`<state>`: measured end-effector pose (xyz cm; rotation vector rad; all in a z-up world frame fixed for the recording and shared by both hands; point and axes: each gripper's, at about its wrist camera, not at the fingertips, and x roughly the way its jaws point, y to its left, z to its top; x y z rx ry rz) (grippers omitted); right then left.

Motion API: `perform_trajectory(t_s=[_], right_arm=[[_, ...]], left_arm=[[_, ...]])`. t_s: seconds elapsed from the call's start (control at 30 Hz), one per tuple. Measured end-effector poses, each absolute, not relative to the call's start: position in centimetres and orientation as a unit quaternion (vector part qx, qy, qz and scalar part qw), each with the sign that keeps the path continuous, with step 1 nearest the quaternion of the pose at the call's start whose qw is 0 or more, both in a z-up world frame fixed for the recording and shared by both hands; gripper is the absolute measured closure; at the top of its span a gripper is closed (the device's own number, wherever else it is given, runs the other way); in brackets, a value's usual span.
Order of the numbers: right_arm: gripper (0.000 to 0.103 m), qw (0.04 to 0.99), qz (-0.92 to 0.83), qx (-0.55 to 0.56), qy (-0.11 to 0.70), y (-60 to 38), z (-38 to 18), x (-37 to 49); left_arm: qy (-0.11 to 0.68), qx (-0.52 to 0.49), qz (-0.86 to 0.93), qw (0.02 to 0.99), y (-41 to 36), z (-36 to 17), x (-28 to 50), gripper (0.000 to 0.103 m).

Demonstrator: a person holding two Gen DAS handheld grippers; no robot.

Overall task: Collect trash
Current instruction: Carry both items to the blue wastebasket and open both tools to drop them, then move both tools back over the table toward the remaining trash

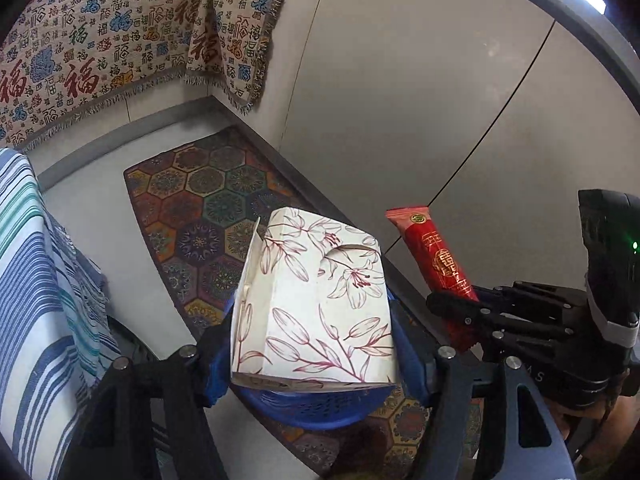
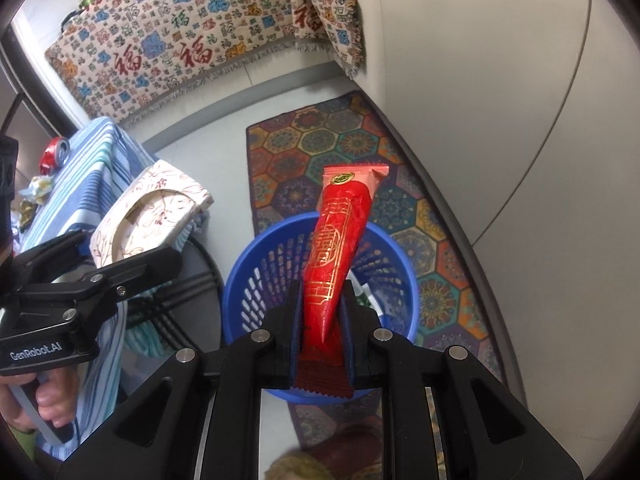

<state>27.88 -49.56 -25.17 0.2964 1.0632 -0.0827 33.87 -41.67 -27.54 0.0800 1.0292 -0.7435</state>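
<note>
Trouble first, because both hands are loaded at once. Nearest the right wrist lens, the right gripper (image 2: pixel 320 320) is clenched on a long red foil snack wrapper with gold printing (image 2: pixel 340 240), pinched near its crimped lower end, its free length standing above the round blue plastic lattice waste basket (image 2: pixel 248 276). Let go from here and I'd judge it drops in, though a light wrapper could slide off the rim onto the hexagon-patterned mat (image 2: pixel 352 148).

Over on the left, the left gripper (image 1: pixel 312 344) grasps a white cardboard box printed with maroon lilies (image 1: pixel 316 296) across its width, blue pads on both sides. That box sits just over the basket's near-left rim, and it looks wide against the basket mouth, so it could catch on the rim or tip the basket. The two grippers are close, so a bump is possible too.

Further left, a crushed red drinks can (image 2: pixel 54 156) and small crumpled scraps (image 2: pixel 38 186) lie uncollected on the blue striped tablecloth (image 2: pixel 92 184).

Writing: "GenRobot.AI" on the left gripper body; the wrapper's gold characters I can't read; the far hanging cloth (image 2: pixel 168 44) repeats the character 福.
</note>
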Motion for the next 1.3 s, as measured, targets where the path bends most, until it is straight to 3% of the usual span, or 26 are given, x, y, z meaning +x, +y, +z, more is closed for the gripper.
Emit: perform_trajectory(t_s=[0.07,0.13,0.47,0.63,0.73,0.87,1.3], right_arm=[[0.077,0.851,-0.043,0.132,0.507,-49.5,-25.5,28.0],[0.044,0.854,-0.046,0.128,0.502,-49.4,-25.6,28.1],[0.042,0.879,-0.072,0.132,0.452,-49.6,-22.9,27.0],[0.024,0.900,-0.086,0.111,0.414,-48.5,-20.2,26.8],[0.016,0.909,-0.089,0.097,0.395,-47.3,-18.7,27.0],[0.014,0.921,-0.067,0.085,0.374,-44.2,-17.1,27.7],[0.013,0.906,0.146,0.007,0.397,-22.0,-17.0,32.1]], left_arm=[[0.487,0.028,-0.355,0.797,-42.2,-27.8,34.3,0.031],[0.494,0.014,-0.360,0.792,-42.4,-28.1,34.9,0.025],[0.471,-0.004,-0.352,0.809,-40.9,-25.5,34.4,0.025],[0.442,-0.003,-0.346,0.827,-37.3,-21.6,31.3,0.025],[0.421,0.005,-0.327,0.846,-33.9,-19.3,28.7,0.025],[0.417,0.034,-0.273,0.867,-28.8,-18.1,25.5,0.025],[0.437,0.040,-0.028,0.898,-7.8,-22.4,23.3,0.025]])
